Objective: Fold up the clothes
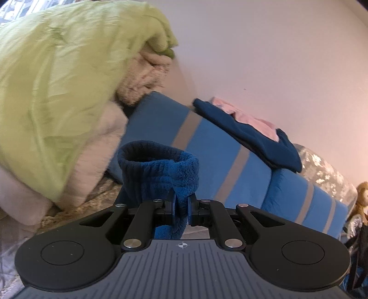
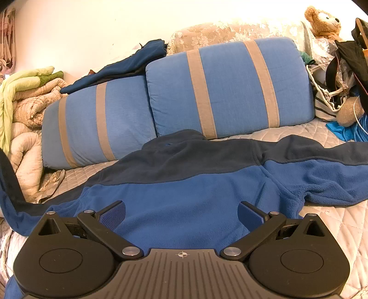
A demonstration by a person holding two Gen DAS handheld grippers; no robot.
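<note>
A blue fleece jacket (image 2: pixel 184 188) with a dark navy upper part lies spread on the quilted sofa seat (image 2: pixel 333 230) in the right wrist view. My right gripper (image 2: pixel 181 214) is open and empty, just above the jacket's lower body. In the left wrist view my left gripper (image 1: pixel 181 207) is shut on the jacket's sleeve cuff (image 1: pixel 158 170), which stands up as a fuzzy blue tube in front of the jaws. That sleeve shows at the left edge of the right wrist view (image 2: pixel 9 184), lifted.
Blue cushions with grey stripes (image 2: pixel 230 89) line the sofa back. A navy garment (image 2: pixel 119 66) lies on top of them. Green and beige bedding (image 1: pixel 57 80) is piled at the left end. A teddy bear (image 2: pixel 324 20) and bags (image 2: pixel 340 76) crowd the right end.
</note>
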